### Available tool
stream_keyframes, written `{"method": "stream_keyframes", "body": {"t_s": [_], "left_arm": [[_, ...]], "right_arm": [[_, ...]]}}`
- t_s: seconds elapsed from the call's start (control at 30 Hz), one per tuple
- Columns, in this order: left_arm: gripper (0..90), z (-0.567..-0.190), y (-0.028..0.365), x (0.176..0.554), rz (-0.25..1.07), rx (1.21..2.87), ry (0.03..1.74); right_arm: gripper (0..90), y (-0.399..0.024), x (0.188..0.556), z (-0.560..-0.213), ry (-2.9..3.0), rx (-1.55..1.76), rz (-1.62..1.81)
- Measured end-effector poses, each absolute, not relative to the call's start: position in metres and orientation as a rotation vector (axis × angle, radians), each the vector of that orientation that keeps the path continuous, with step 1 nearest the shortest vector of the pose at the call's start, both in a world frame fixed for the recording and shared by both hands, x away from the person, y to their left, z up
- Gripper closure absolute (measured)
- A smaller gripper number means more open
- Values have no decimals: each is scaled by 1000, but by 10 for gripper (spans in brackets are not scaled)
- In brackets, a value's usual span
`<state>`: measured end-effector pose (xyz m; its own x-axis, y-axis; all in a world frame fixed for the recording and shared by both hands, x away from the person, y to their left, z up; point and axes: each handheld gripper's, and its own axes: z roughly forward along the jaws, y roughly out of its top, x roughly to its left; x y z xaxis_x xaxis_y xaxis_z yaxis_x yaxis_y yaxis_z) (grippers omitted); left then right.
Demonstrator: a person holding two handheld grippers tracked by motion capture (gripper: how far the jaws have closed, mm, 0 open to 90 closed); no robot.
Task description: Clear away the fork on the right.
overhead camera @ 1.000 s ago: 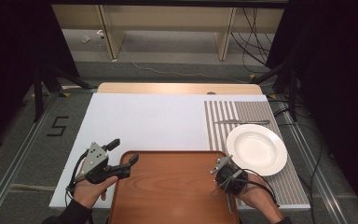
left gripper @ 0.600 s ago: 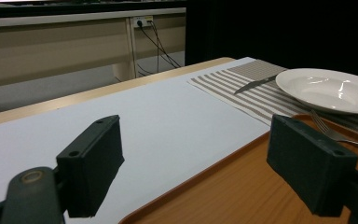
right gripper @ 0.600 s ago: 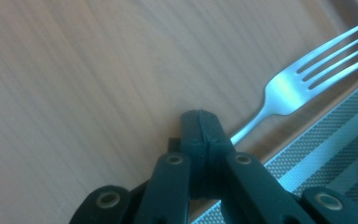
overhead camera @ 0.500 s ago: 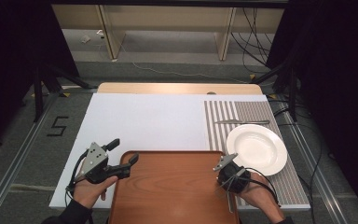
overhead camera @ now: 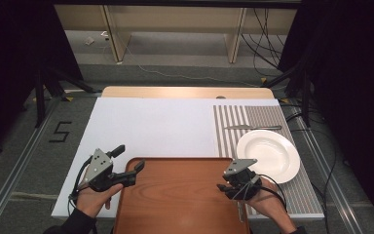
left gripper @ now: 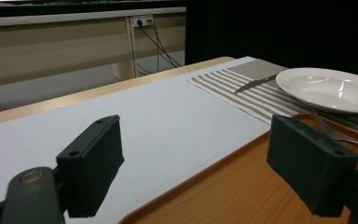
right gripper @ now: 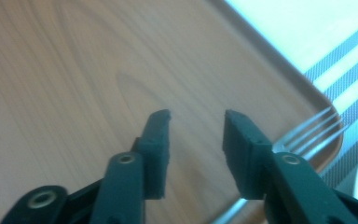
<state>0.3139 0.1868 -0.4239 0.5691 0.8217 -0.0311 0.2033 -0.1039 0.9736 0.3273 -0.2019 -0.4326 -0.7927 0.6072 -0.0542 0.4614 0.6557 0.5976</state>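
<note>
1. A wooden tray [overhead camera: 177, 195] lay at the near edge of the desk [overhead camera: 151, 126], partly on the white sheet that covered most of the desk top.
2. The left claw [overhead camera: 129, 163] hovered at the tray's near-left corner with its jaws wide apart and nothing between them; in the left gripper view one jaw stood over the white sheet and the other over the tray's rim.
3. The person's left hand [overhead camera: 93, 199] gripped that tool from below, a black cable trailing off it.
4. The right claw [overhead camera: 222, 190] was over the tray's right side, held by the right hand [overhead camera: 268, 207]. In the right gripper view its jaws stood apart, empty, above the tray's wood surface.
5. A fork [right gripper: 307, 130] lay at the tray's right edge, its tines resting across the rim just beside the right jaw.
6. A striped placemat [overhead camera: 258, 122] covered the right part of the desk, beside the tray.
7. A white plate [overhead camera: 268, 155] sat on the placemat, near the tray's far-right corner.
8. A knife [overhead camera: 252, 127] lay on the placemat just beyond the plate, not touching it.
</note>
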Motion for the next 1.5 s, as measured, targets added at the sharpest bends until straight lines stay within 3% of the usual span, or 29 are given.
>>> {"method": "stream_keyframes", "body": {"t_s": [0.37,0.67,1.5], "left_arm": [[177,-424,187,314,649,1632,877],[176,-424,187,314,647,1630,877],[159,-425,185,313,619,1648,847]], "right_arm": [[441,-209,327,-419,2460,938,1109],[404,-212,322,-411,2357,906,1271],[170,-220,313,-397,2141,933,1465]]}}
